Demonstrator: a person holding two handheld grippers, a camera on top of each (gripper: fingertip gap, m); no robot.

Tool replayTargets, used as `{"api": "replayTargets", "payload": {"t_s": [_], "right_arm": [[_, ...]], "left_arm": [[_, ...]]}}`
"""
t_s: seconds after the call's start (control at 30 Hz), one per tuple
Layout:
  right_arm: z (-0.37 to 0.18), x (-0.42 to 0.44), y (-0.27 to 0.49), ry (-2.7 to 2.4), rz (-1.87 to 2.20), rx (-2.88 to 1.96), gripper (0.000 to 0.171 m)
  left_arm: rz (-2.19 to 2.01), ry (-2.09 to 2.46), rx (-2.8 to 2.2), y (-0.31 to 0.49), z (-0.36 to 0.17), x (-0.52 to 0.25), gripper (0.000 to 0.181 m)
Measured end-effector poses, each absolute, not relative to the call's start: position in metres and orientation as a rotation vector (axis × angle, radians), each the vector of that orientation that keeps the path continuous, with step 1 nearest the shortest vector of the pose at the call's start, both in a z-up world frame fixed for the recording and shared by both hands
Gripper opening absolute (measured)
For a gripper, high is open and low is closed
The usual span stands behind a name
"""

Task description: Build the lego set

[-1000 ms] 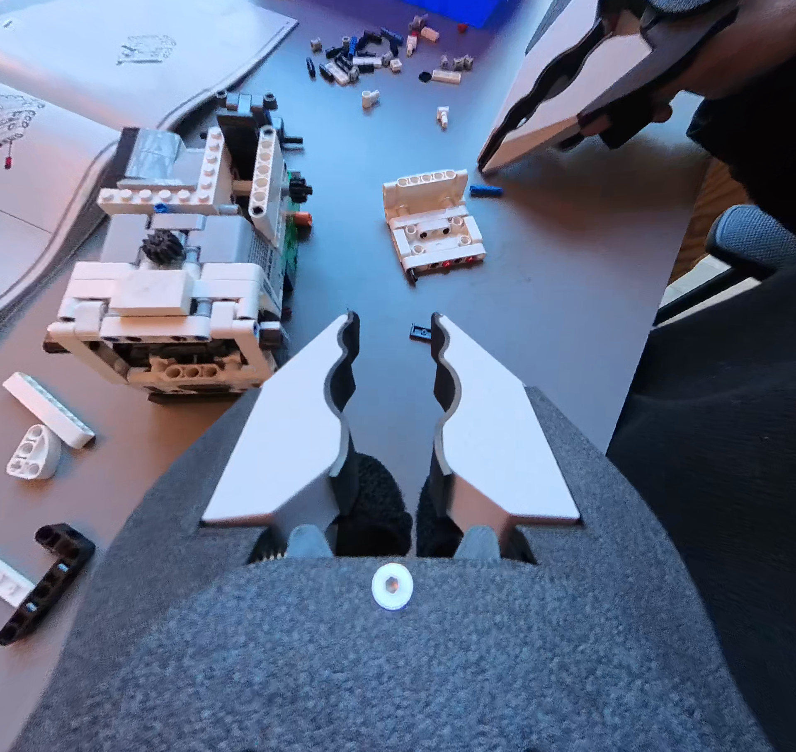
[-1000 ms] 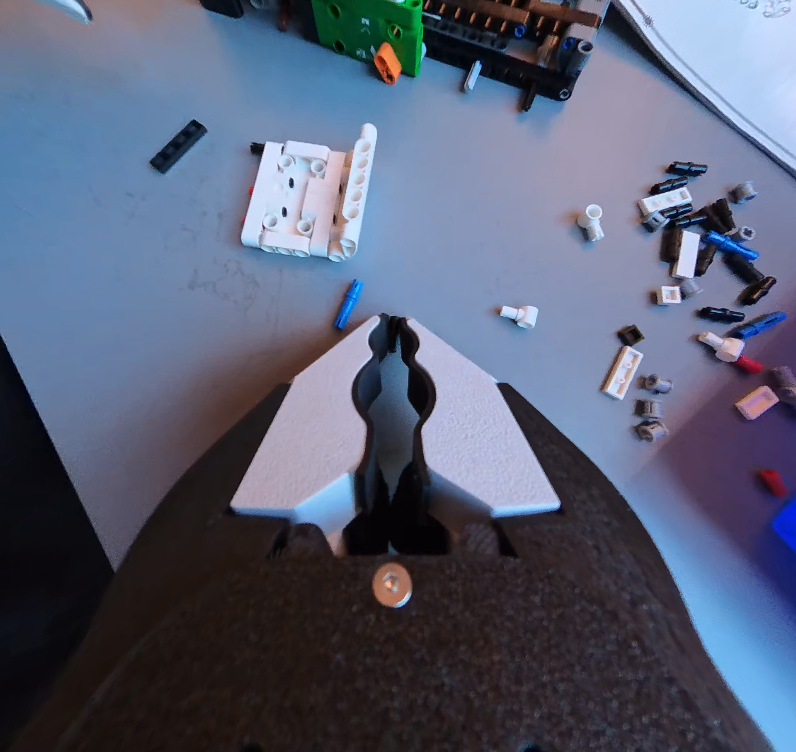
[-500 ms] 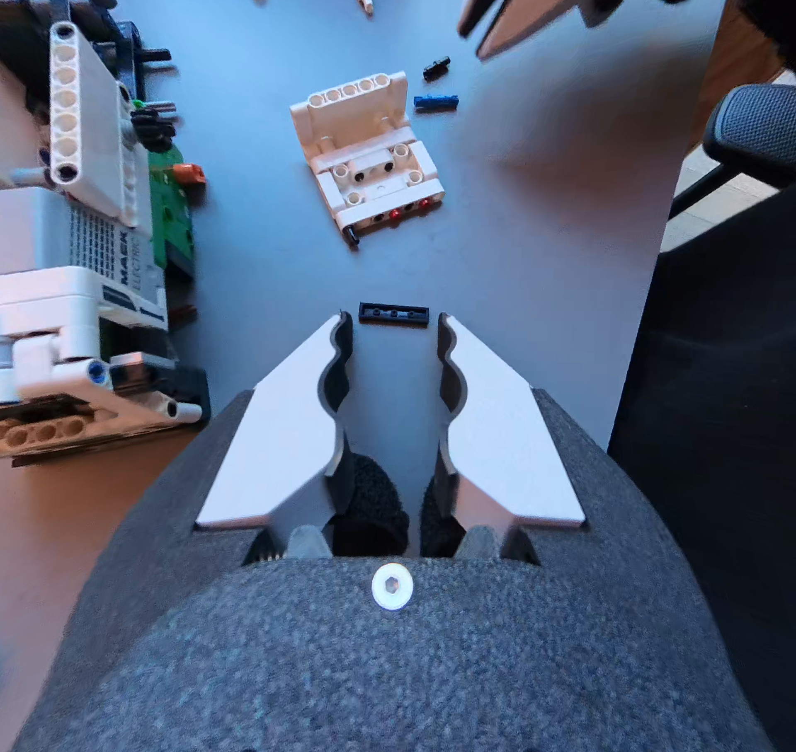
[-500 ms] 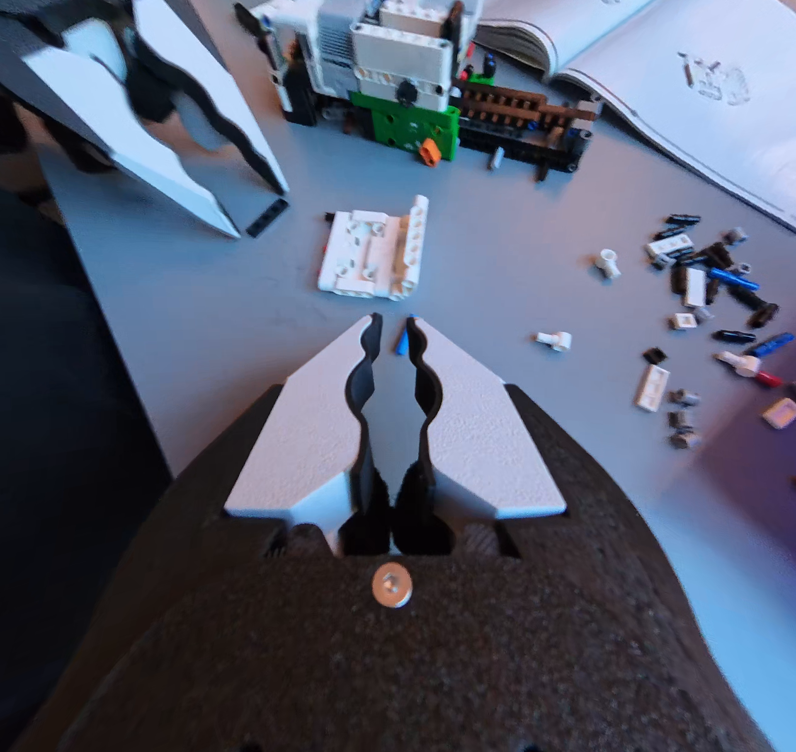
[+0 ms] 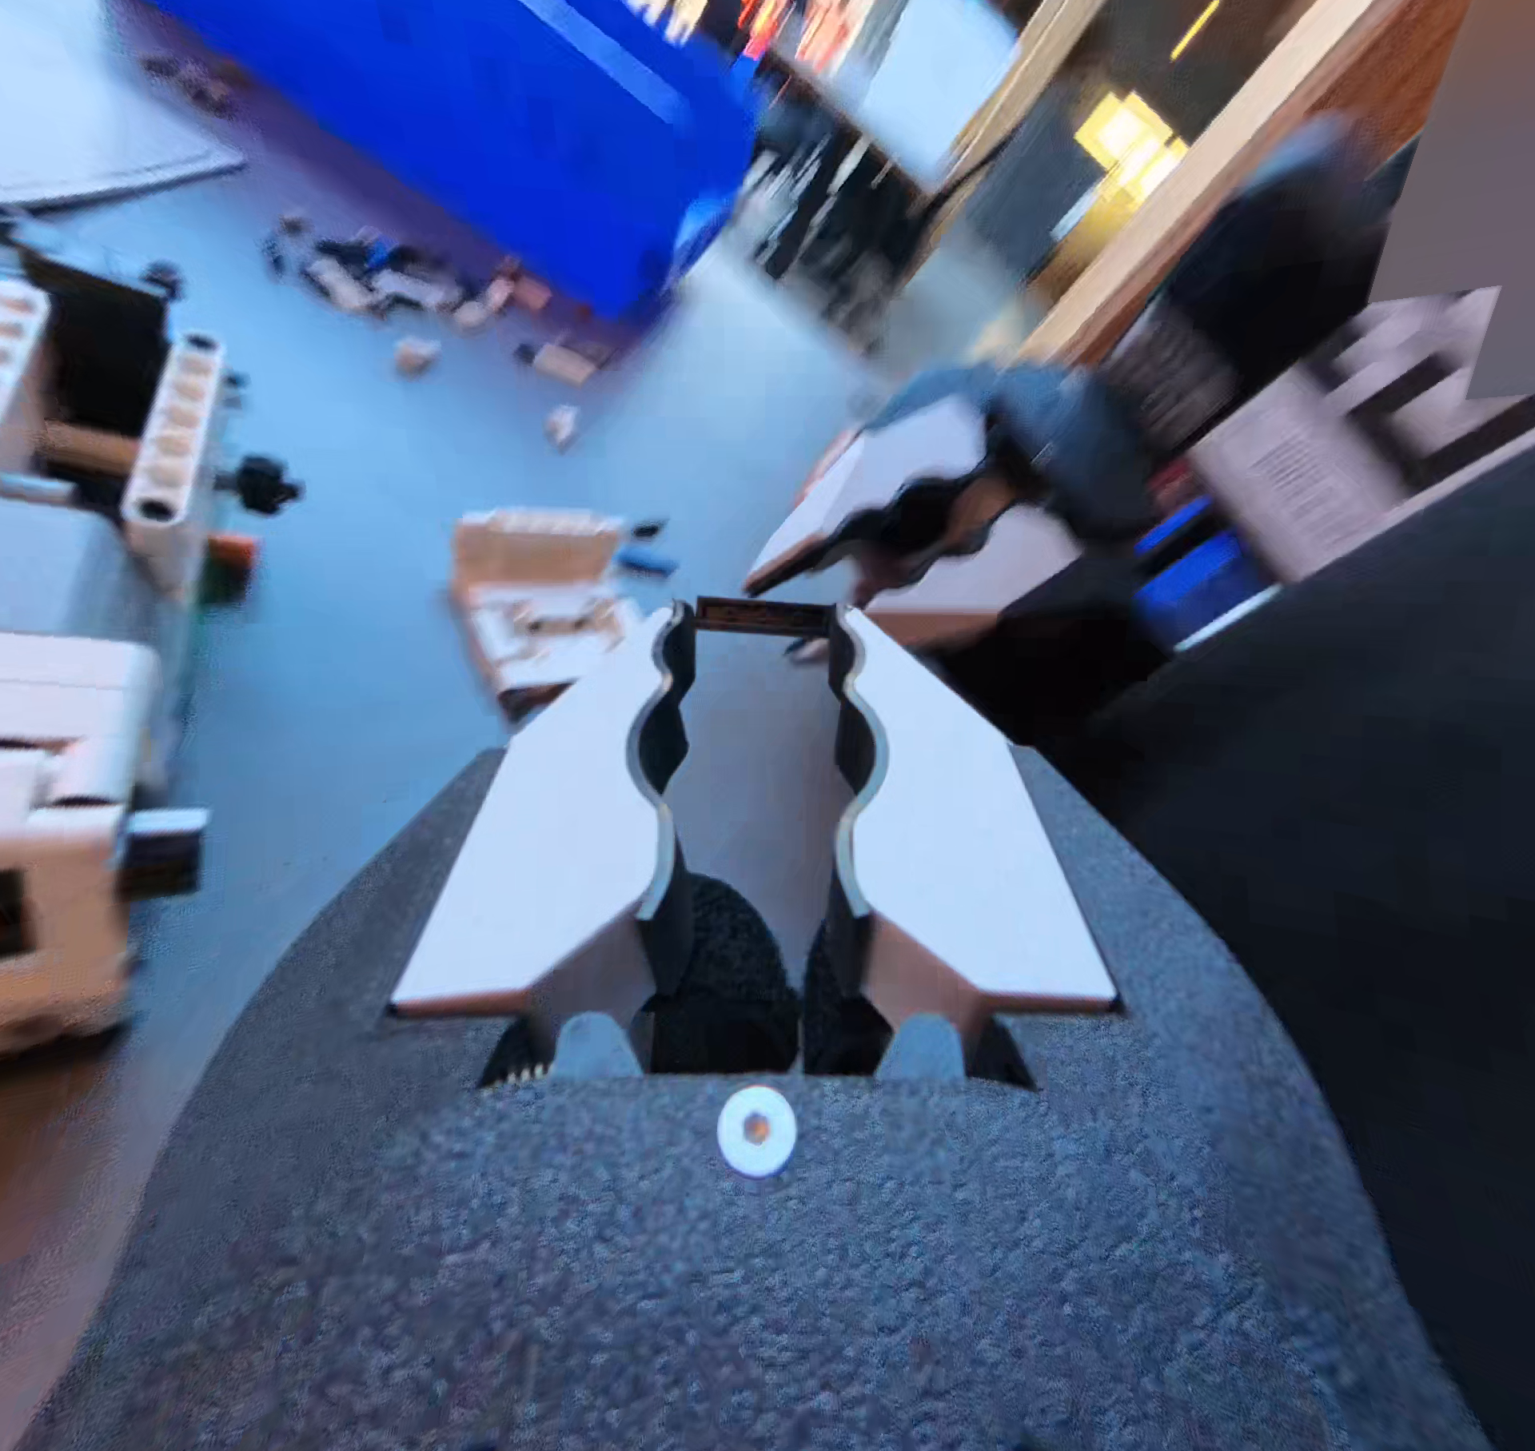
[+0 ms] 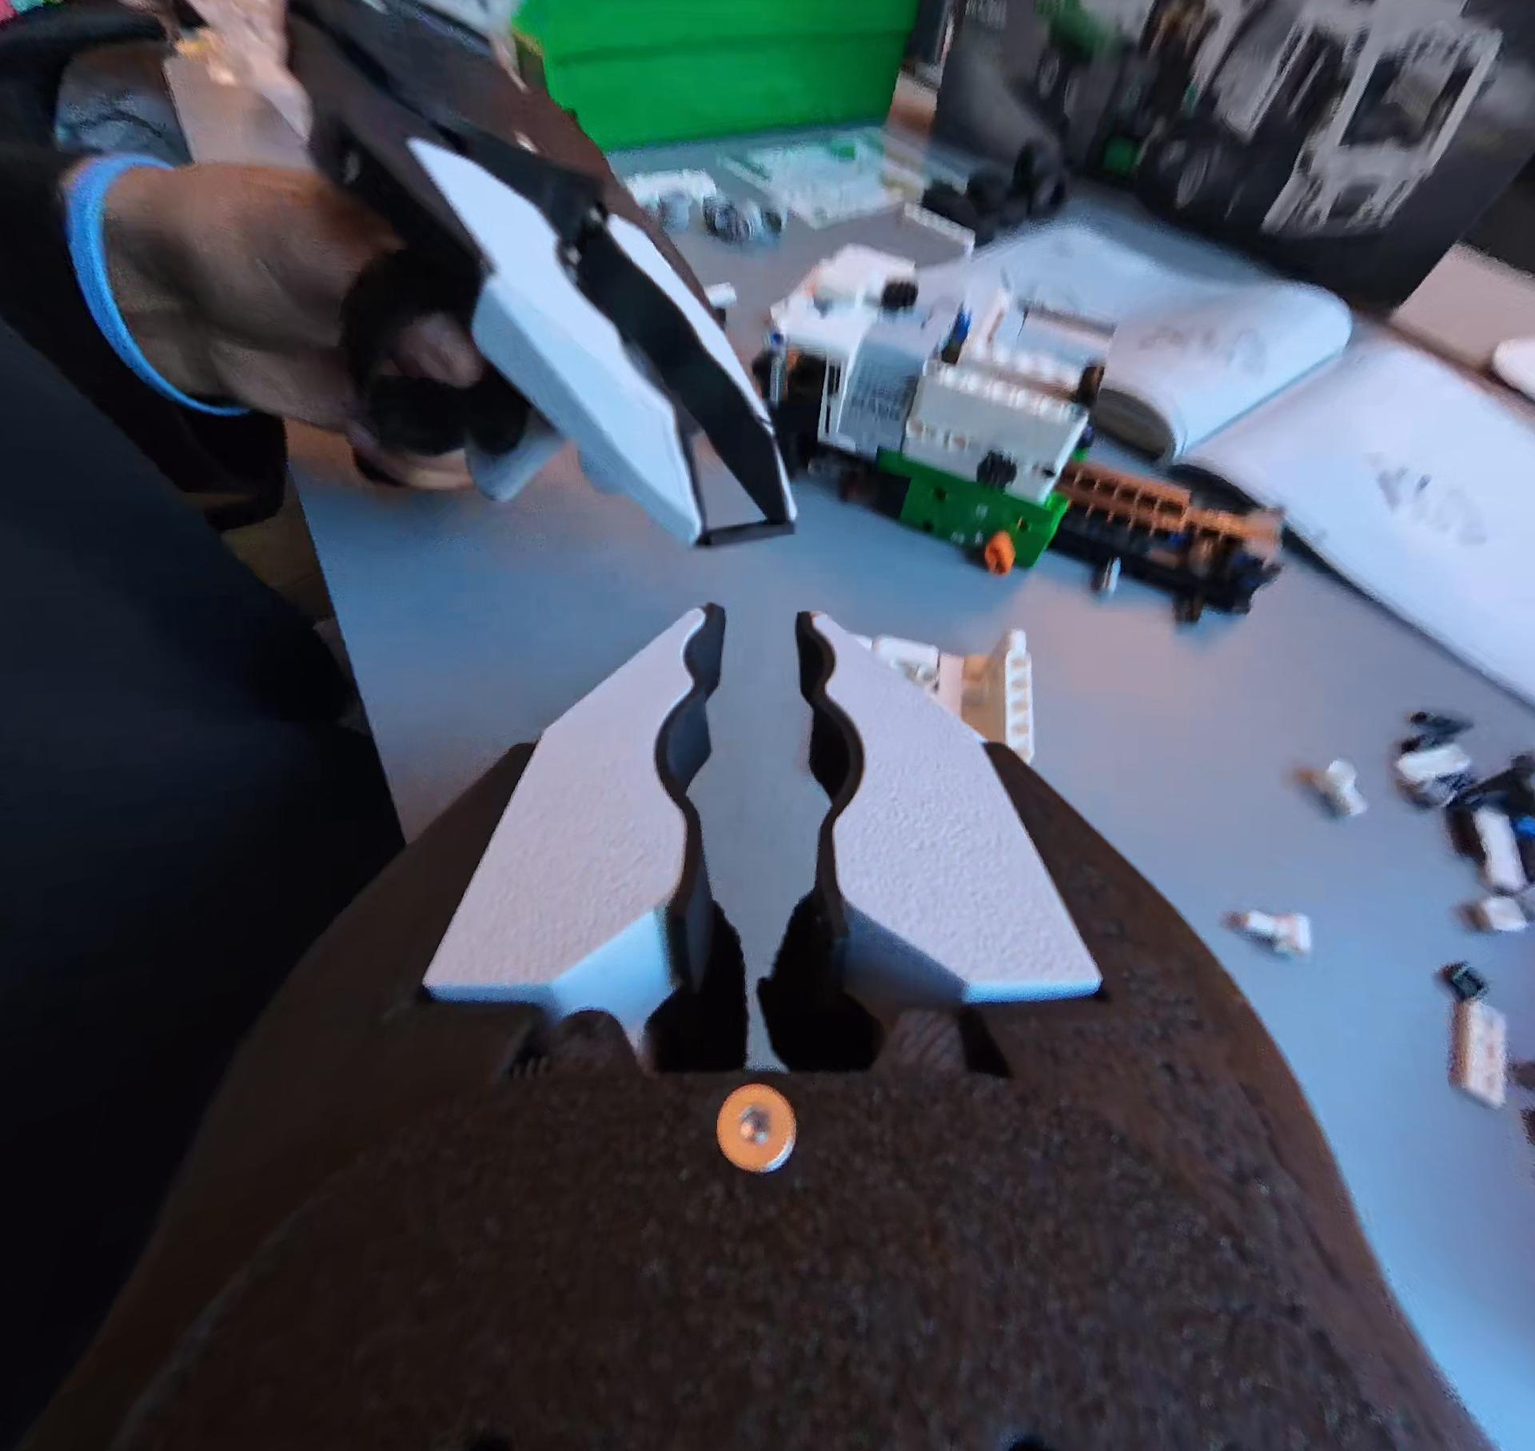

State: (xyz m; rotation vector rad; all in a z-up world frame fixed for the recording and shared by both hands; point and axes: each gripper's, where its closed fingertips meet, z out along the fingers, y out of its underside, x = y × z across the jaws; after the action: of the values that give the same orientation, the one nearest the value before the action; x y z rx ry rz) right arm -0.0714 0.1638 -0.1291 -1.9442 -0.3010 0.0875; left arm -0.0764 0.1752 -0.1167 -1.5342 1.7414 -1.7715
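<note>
My left gripper [image 5: 762, 620] is shut on a thin black plate [image 5: 764, 612], held crosswise by its ends between the fingertips and lifted off the grey table [image 5: 365, 664]. In the right wrist view the left gripper [image 6: 743, 526] hangs at the upper left with the plate [image 6: 745, 533] across its tips. My right gripper [image 6: 760, 622] is open and empty, just below and in front of the plate. Its fingers [image 5: 897, 456] show beyond the plate in the left wrist view. A small white sub-assembly [image 6: 993, 680] lies on the table behind the right fingers. The white-and-green truck model [image 6: 939, 414] stands farther back.
Loose small pieces [image 6: 1478, 821] lie scattered at the right. An open instruction booklet [image 6: 1370, 481] lies behind the model. A green bin [image 6: 731, 24] and the set's box [image 6: 1246, 82] stand at the back. A blue bin [image 5: 465, 82] stands beyond the pieces. The table edge runs at the left [image 6: 349, 622].
My left gripper has closed on the black plate and lifted it off the table. My right gripper has opened wider and swung up to face the left one. Both views are blurred by motion.
</note>
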Motion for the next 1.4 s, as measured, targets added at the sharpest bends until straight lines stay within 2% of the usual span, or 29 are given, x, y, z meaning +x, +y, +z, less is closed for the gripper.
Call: {"api": "replayTargets", "payload": {"t_s": [0.17,0.33,0.4,0.77,0.87,1.07,1.23,1.4], "right_arm": [[-0.081,-0.079,0.164,-0.462,0.097,-1.755,0.024],[-0.025,-0.091,0.156,-0.542,0.419,-1.511,0.017],[-0.025,-0.098,0.155,-0.61,0.525,-1.529,0.017],[-0.052,-0.102,0.155,-0.8,0.514,-1.651,0.004],[-0.062,-0.101,0.156,-0.758,0.491,-1.7,0.002],[-0.094,-0.086,0.156,-0.568,0.441,-1.865,0.002],[-0.162,-0.055,0.153,-0.431,0.203,-2.293,0.002],[-0.186,-0.066,0.153,-0.386,0.189,-2.483,0.002]], "left_arm": [[-2.596,1.286,-1.536,0.178,-0.055,-0.081,0.03],[-2.983,1.154,-1.464,0.171,-0.038,-0.091,0.03],[-3.05,1.187,-1.432,0.164,-0.034,-0.096,0.03],[-3.056,1.296,-1.495,0.149,-0.046,-0.098,0.03],[-3.058,1.223,-1.546,0.154,-0.05,-0.094,0.023],[-2.831,1.216,-1.663,0.161,-0.073,-0.086,0.021],[-2.157,1.571,-1.674,0.161,-0.11,-0.083,0.022],[-1.524,1.825,-1.639,0.176,-0.151,-0.086,0.022]]}}
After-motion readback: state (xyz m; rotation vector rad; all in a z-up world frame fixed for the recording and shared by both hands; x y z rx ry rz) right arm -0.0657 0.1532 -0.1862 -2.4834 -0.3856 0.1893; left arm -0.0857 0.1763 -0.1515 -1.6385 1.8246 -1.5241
